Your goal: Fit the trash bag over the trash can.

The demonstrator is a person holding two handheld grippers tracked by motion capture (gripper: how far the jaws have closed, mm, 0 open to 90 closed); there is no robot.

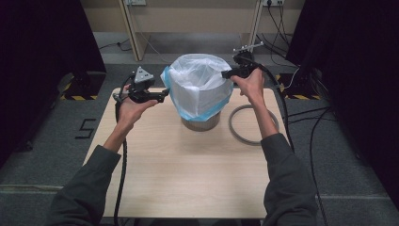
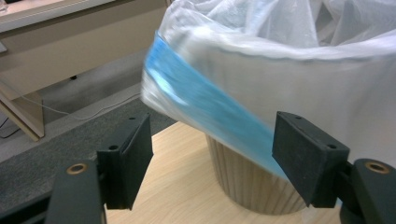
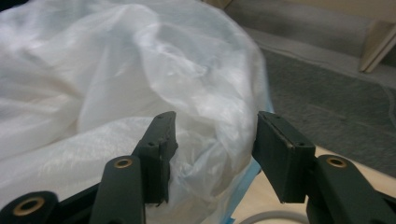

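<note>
Right tool, jaws spread around the bin bag's rim fold at frame centre; left tool spread, just left of it.

Dim, even light; dark side edges; close-ups blurred.

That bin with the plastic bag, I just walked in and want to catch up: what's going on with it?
A person is fitting a white plastic bag with a blue edge over a small ribbed bin on the wooden table. The left gripper sits beside the bag's blue edge with its jaws open, nothing between them. The right gripper is at the bag's far rim, with a fold of plastic between its jaws. A grey ring lies beside the bin.
</note>
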